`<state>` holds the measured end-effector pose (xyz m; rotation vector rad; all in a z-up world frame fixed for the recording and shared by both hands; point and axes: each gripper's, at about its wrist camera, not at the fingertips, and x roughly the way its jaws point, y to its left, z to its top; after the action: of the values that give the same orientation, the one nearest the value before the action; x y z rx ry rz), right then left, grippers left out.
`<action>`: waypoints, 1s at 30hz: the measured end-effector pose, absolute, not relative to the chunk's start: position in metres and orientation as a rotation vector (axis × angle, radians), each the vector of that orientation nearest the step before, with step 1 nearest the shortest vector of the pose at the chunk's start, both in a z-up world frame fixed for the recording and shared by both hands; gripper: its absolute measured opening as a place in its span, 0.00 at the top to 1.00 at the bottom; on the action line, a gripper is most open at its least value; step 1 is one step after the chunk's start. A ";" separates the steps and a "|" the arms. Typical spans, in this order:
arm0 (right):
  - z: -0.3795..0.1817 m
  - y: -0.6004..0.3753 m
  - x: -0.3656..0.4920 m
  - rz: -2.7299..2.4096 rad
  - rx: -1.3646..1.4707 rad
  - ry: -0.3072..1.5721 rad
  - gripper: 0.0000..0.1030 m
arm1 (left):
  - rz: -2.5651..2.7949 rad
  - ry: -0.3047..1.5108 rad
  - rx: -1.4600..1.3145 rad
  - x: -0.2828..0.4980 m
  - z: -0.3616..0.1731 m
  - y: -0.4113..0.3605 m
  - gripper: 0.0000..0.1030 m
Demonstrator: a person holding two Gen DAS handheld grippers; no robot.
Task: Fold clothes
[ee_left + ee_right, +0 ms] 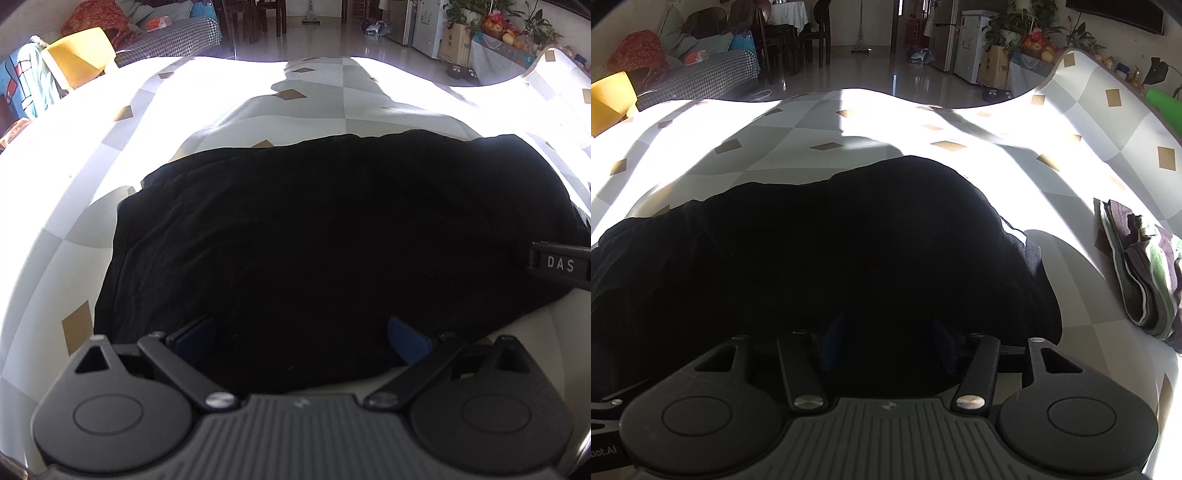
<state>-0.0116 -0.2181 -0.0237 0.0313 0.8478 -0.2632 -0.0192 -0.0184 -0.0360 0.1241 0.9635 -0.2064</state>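
Sunlight floods checkered tablecloth [1082, 110] before tiled floor [871, 74].

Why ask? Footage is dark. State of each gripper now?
Left gripper: open, above the garment.
Right gripper: cannot tell, fingers dark against garment.

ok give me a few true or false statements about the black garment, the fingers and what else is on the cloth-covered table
1. The black garment lies on a checked tablecloth. True.
2. The left gripper has its fingers clamped shut on a fold. False: they stand wide apart over the garment's near edge, gripping nothing.
3. A striped folded cloth lies on the table to the right of the black garment. True.
4. The black garment hangs in the air above the table. False: it rests on the tablecloth.
5. A yellow chair stands beyond the table's far left edge. True.
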 end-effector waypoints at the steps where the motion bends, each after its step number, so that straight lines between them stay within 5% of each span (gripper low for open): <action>1: -0.024 -0.218 -0.012 -0.263 0.029 0.849 0.49 | -0.208 0.962 0.126 -0.020 -0.036 -0.018 0.04; 30: -0.019 -0.211 -0.034 -0.275 0.021 0.890 0.49 | -0.175 1.001 0.106 -0.035 -0.031 0.003 0.06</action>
<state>-0.0338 -0.2106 -0.0187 0.0213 0.8901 -0.2750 -0.0347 0.0027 -0.0310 0.1058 1.0010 -0.1750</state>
